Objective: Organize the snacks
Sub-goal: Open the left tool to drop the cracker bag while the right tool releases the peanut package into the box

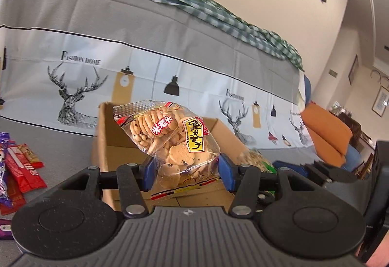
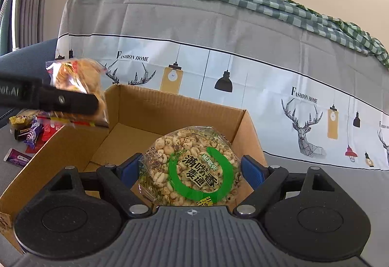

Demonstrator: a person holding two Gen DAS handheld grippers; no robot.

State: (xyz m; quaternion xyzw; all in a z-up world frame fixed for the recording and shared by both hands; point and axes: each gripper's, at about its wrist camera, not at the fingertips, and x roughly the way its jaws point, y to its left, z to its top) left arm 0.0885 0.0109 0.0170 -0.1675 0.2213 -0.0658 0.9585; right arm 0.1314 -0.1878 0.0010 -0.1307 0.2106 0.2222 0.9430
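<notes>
My left gripper point(image 1: 186, 170) is shut on a clear bag of round biscuits point(image 1: 167, 138) with a yellow label, held above the open cardboard box point(image 1: 107, 145). My right gripper point(image 2: 192, 173) is shut on a round pack of puffed grain snack point(image 2: 192, 167) with a green ring label, held over the same box point(image 2: 170, 111). The left gripper and its biscuit bag point(image 2: 80, 82) show at the left of the right wrist view, above the box's left wall. The puffed snack point(image 1: 255, 157) peeks at the right of the left wrist view.
Red and purple snack packets point(image 1: 19, 169) lie on the grey surface left of the box; they also show in the right wrist view point(image 2: 31, 133). A cloth with deer prints point(image 2: 218, 72) hangs behind. An orange cushion point(image 1: 325, 130) sits at the right.
</notes>
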